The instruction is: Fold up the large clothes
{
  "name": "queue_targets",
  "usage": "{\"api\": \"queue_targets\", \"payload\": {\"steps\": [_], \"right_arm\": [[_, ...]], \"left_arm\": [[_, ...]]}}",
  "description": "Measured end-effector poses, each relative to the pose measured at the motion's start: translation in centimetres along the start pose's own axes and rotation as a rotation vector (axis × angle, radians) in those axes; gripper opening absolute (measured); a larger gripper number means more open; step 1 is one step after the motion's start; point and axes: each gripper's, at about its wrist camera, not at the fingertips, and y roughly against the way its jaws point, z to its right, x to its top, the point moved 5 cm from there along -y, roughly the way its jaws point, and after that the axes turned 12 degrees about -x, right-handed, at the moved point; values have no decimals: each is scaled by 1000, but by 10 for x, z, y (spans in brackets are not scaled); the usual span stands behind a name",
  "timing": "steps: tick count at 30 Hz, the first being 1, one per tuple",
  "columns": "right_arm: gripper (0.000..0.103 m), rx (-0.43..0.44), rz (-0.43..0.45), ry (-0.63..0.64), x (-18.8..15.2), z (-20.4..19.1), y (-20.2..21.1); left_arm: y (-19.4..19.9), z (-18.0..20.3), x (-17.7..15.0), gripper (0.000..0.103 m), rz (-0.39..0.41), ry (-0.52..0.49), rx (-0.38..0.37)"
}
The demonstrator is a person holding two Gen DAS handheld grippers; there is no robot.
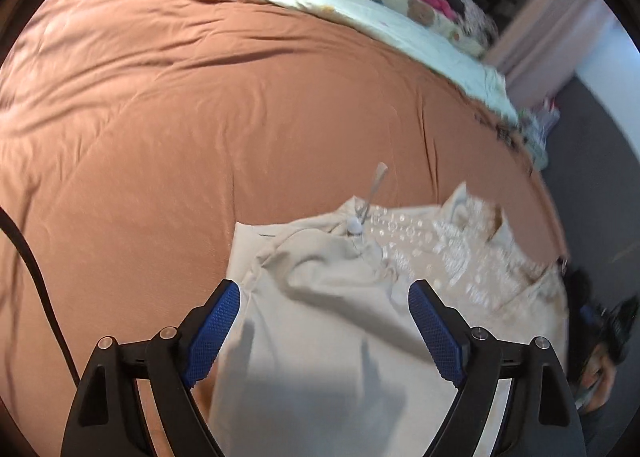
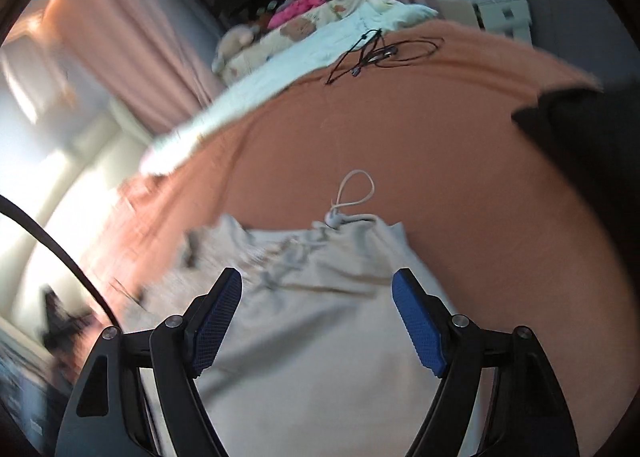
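We are holding our left gripper [image 1: 323,289] and right gripper [image 2: 317,277] with jaws spread wide, gripping nothing, above the crumpled beige drawstring garment [image 1: 332,321] lying on the rust-orange bedsheet [image 1: 168,113].

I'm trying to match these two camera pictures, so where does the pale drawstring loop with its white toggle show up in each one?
Left wrist view: pale drawstring loop slightly right of centre, at the beige garment's far edge.
Right wrist view: loop near centre, above the garment's far edge.
Shared landmark: rust-brown bedsheet beneath the garment.
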Motion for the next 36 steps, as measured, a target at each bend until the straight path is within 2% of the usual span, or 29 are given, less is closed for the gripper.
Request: {"api": "queue_targets", "payload": {"steps": [7,10,14,20,22,23,24,25,26,27,28,29,30,32,36], "right_arm": [[77,-163,-76,199,29,-33,-29],[77,-227,-123,284,44,-51,-54],[77,-261,-177,407,51,-73,-85],[77,-310,-257,538,59,-89,-142],[77,-315,-268,562,60,-92,-157],[76,-302,-266,567,61,-93,-162],[72,-284,-260,562,61,-93,-162],[53,-254,-263,545,62,-94,-163],[37,-239,-269,528,61,-89,-161],[31,-233,-262,519,62,-89,-159],[17,-229,-250,515,63,-89,-156],[12,-224,-242,509,64,-87,-153],[10,-216,-227,494,65,-85,-149],[6,-202,-191,458,67,-78,-136],[5,-185,-130,370,70,-69,-115]], "left_arm": [[-39,18,6,87,-130,-218,144],[-59,15,8,87,-197,-276,211],[-88,9,11,87,-276,-322,218],[-130,-7,21,87,-339,-379,231],[-141,-8,23,82,-351,-401,220],[-146,-7,23,75,-356,-407,204],[-149,-7,24,73,-355,-407,189],[-151,-6,25,66,-349,-409,180],[-151,-4,25,54,-344,-417,170],[-151,-1,25,46,-341,-426,168],[-149,2,25,30,-334,-443,174],[-147,4,24,21,-329,-455,180],[-144,6,23,19,-319,-463,182],[-134,10,25,17,-282,-465,172],[-105,12,39,16,-163,-379,99]]}}
